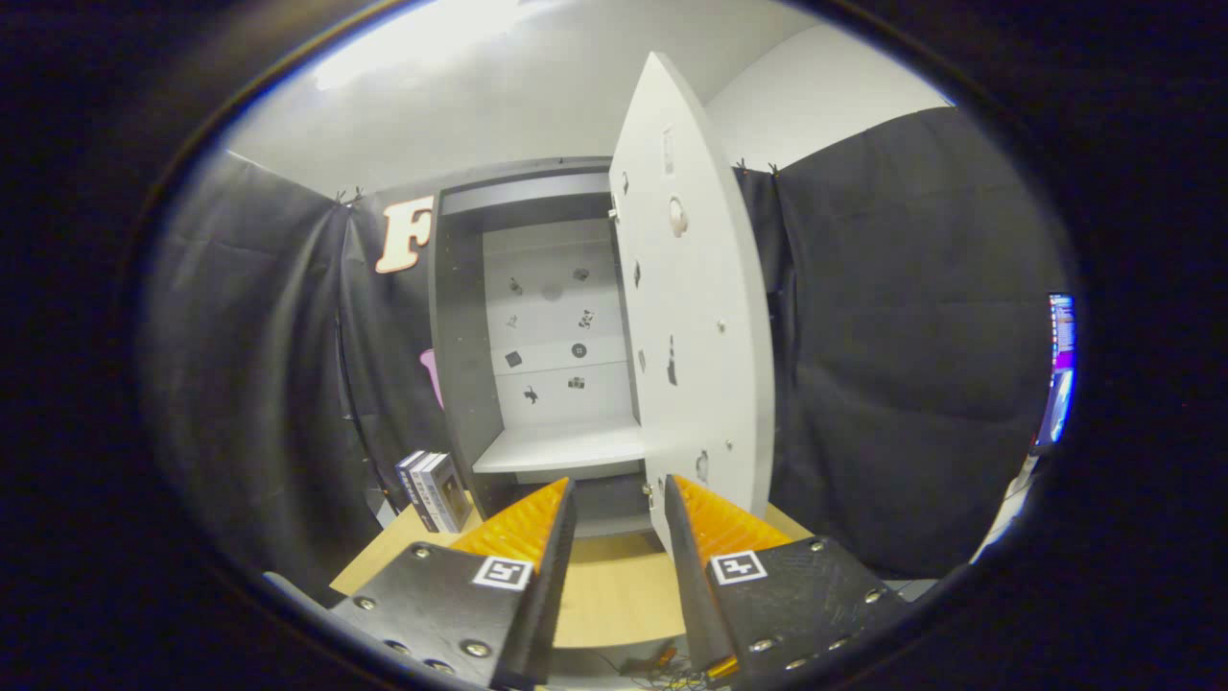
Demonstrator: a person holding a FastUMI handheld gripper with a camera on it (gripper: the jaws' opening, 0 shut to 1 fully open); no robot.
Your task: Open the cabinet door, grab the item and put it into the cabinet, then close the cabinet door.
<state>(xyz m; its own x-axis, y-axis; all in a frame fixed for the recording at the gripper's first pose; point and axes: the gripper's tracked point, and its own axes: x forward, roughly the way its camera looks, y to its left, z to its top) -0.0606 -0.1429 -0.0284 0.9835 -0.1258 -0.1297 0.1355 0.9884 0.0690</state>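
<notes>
The item (436, 491), a small upright box, stands on the table (614, 585) beside the cabinet (460, 336), ahead and left of your gripper (619, 499), whose fingers are apart and empty; steer left, clear of the open door (696, 317).

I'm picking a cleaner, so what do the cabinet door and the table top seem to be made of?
The cabinet door, swung open, looks like white laminated board: flat, matte, evenly coloured, with small fittings screwed in. The table looks like light wood or wood-look laminate, with a pale smooth surface; the grain is too faint to tell which. The gripper has its jaws open and empty.
</notes>
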